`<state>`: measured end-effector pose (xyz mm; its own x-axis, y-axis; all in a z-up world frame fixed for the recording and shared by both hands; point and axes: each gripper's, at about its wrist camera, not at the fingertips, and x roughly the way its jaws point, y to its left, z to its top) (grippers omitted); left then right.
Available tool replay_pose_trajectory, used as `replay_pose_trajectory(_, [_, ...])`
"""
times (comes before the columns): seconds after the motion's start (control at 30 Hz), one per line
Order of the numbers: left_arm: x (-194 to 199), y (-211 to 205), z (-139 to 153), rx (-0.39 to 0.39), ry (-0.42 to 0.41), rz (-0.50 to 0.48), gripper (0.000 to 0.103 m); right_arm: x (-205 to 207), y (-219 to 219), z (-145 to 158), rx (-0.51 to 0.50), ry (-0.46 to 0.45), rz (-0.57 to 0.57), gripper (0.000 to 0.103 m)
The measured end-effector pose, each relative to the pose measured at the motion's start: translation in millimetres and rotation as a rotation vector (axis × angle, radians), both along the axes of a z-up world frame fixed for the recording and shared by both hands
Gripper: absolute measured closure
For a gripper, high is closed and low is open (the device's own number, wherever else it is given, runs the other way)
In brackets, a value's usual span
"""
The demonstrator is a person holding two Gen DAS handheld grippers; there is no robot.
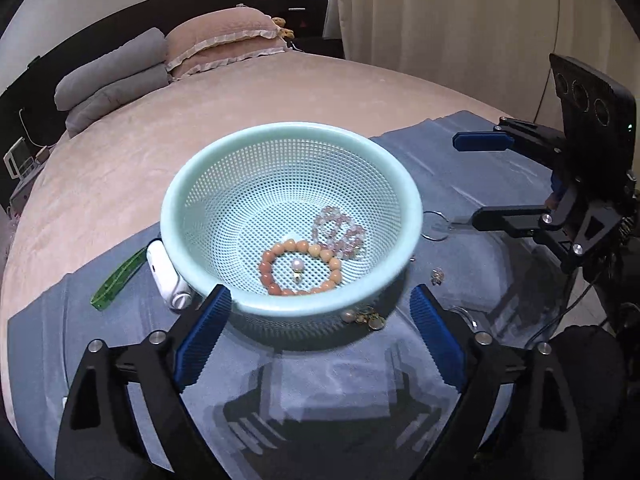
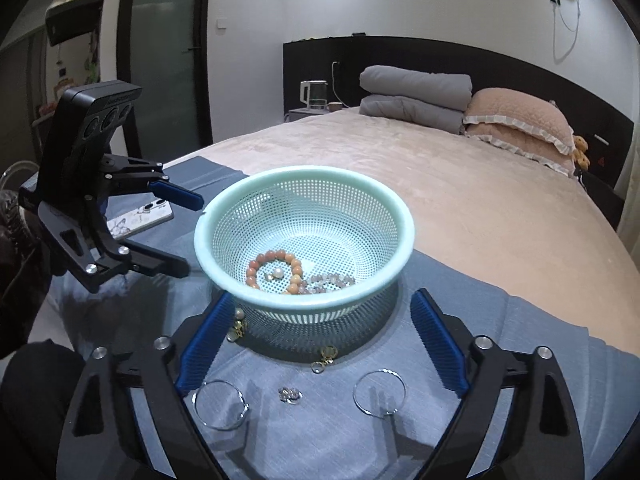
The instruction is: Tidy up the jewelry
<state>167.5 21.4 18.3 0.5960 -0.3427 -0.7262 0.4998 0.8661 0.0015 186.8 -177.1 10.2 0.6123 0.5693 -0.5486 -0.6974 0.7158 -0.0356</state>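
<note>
Setting: a blue-grey cloth (image 2: 460,280) spread over a bed with a pink plush blanket (image 2: 460,184).
Basket: a pale mint, perforated plastic basket (image 2: 240,292) stands upright on the cloth, facing both grippers.
Already inside: an orange bead bracelet (image 1: 276,256), a pink crystal bead bracelet (image 1: 340,228) and a small pearl earring (image 1: 297,266).
Still on the cloth: two thin silver hoop earrings (image 2: 379,392), a small silver stud cluster (image 2: 290,394), a gold ring charm (image 2: 324,358) and a pearl-and-gold earring (image 2: 238,322), all close to the basket's base.
Handling: these pieces look very light, tiny and slippery; the hoops are thin wire lying flat, so pinching across the rim seems safest.
Left gripper (image 1: 320,336): released, jaws spread wide, holding nothing.
Right gripper (image 2: 320,340): released, jaws spread wide, holding nothing, above the loose pieces.
Obstacles: the soft cloth may bunch under the fingertips; the basket wall crowds the pearl-and-gold earring.
Nearby clutter: a green plastic clip (image 1: 118,278), a white plastic device (image 1: 166,280) and a floral-cased phone (image 2: 140,220).
</note>
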Motion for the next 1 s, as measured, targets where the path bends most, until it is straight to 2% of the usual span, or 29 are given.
replay_pose_trajectory(0.1, [-15.6, -2.4, -6.2, -0.033, 0.012, -0.027, 0.006, -3.6, -16.5, -8.6, -0.029, 0.018, -0.027, 0.017])
replay_pose_trajectory(0.33, [-36.1, -21.4, -34.2, -0.054, 0.072, -0.125, 0.006, -2.5, -43.7, -33.1, -0.056, 0.09, -0.099, 0.017])
replay_pose_trajectory(0.57, [-39.9, -45.5, -57.0, -0.044, 0.11, -0.199, 0.006, -3.1, -50.7, -47.0, -0.055, 0.113, -0.122, 0.017])
replay_pose_trajectory(0.77, [-38.1, -70.0, -62.6, -0.04, 0.099, -0.252, 0.006, 6.3, -46.3, -57.3, -0.069, 0.127, -0.121, 0.017])
replay_pose_trajectory(0.9, [-35.3, -86.4, -65.7, 0.013, 0.075, -0.29, 0.006, 18.3, -40.6, -66.2, -0.088, 0.139, -0.147, 0.017])
replay_pose_trajectory(1.0, [-33.6, -95.1, -70.1, 0.034, 0.063, -0.3, 0.006, 28.2, -35.3, -72.8, -0.142, 0.13, -0.19, 0.017])
